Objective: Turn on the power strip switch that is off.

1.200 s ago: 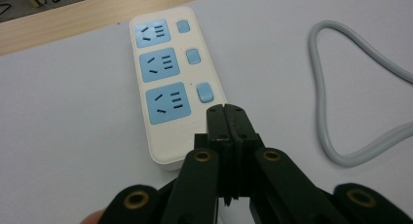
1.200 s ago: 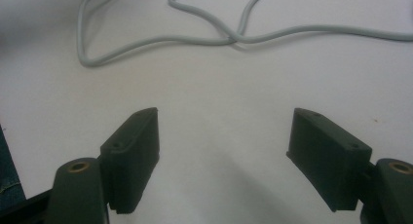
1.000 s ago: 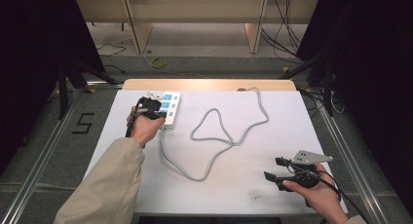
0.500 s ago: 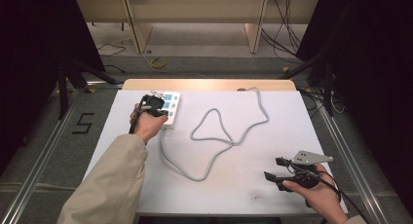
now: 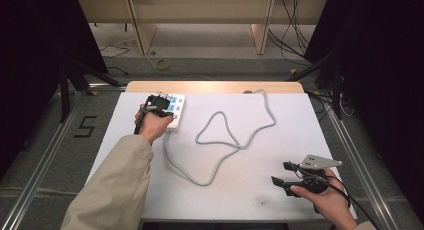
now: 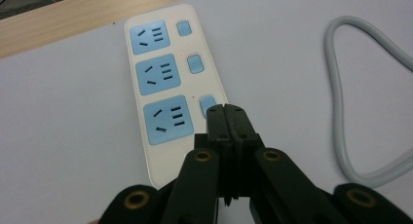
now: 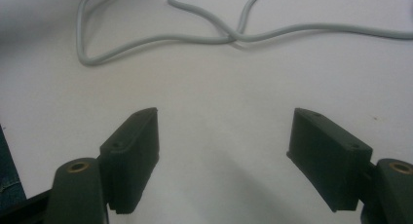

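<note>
White power strip (image 6: 165, 83) lies at the worktop's (image 5: 250, 190) far left; left gripper (image 6: 228, 118), jaws pinched together and empty, noses at its nearest switch (image 6: 207, 105), likely to press it; right gripper (image 7: 224, 151) waits wide open, well away from the strip

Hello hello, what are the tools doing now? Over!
Left tool shut, tip at power strip's nearest switch. Right tool open, empty. Nothing blocking.

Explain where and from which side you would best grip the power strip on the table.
Grip the power strip across its two long edges, coming from above, probably at the bare end by the cord. It lies flat, long and narrow, so open fingers could span its width; its top is all sockets and switches.
</note>
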The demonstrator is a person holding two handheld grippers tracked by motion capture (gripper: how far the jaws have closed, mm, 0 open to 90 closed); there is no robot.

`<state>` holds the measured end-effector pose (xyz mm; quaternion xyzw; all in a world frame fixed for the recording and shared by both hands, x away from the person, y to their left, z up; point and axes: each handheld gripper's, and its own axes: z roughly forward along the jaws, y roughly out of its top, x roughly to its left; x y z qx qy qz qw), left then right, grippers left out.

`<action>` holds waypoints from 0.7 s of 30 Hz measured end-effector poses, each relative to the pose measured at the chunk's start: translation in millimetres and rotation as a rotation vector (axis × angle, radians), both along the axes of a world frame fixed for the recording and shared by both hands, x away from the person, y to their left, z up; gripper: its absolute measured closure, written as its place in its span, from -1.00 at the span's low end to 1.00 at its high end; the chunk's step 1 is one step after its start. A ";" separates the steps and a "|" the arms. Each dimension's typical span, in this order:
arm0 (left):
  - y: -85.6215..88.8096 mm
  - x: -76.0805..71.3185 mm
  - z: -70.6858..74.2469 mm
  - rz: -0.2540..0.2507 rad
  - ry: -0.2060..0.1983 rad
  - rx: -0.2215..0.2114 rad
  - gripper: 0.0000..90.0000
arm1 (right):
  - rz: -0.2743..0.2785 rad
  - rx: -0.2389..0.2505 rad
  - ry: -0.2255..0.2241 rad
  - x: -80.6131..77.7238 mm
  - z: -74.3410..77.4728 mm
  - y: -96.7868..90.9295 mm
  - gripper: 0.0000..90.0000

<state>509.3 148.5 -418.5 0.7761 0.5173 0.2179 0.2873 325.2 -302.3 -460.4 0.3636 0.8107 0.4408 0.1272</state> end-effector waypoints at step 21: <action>-5.2 19.2 1.7 -0.001 0.020 0.027 1.00 | -0.004 0.008 0.002 0.1 -0.6 -1.6 -0.39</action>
